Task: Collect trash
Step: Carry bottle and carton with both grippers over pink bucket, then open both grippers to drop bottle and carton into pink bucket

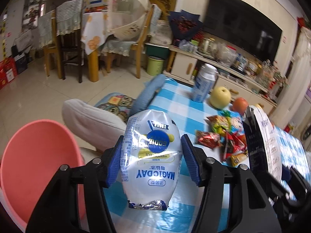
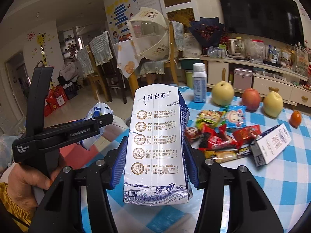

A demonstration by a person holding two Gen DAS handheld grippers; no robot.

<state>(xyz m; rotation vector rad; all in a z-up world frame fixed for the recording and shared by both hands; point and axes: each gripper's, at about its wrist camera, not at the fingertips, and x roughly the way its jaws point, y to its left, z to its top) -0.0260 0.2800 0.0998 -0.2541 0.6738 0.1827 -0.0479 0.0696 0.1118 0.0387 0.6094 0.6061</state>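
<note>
My left gripper [image 1: 151, 157] is shut on a white and blue MAGICDAY pouch [image 1: 150, 155], held above the table's left edge beside the pink bin [image 1: 38, 167]. My right gripper [image 2: 155, 155] is shut on a white and blue milk carton [image 2: 155, 145], held upright over the blue checked tablecloth [image 2: 272, 174]. That carton also shows at the right of the left wrist view [image 1: 262, 143]. The left gripper with its pouch [image 2: 93, 124] appears at the left of the right wrist view. A heap of snack wrappers [image 2: 217, 134] and another small carton [image 2: 272, 145] lie on the table.
A white bottle [image 2: 199, 83], two yellow pears [image 2: 222, 93], a red apple [image 2: 251, 99] and a small orange [image 2: 295, 118] stand at the table's far side. A grey cushion [image 1: 91, 120] lies left of the table. Chairs, a dining table and a TV cabinet stand beyond.
</note>
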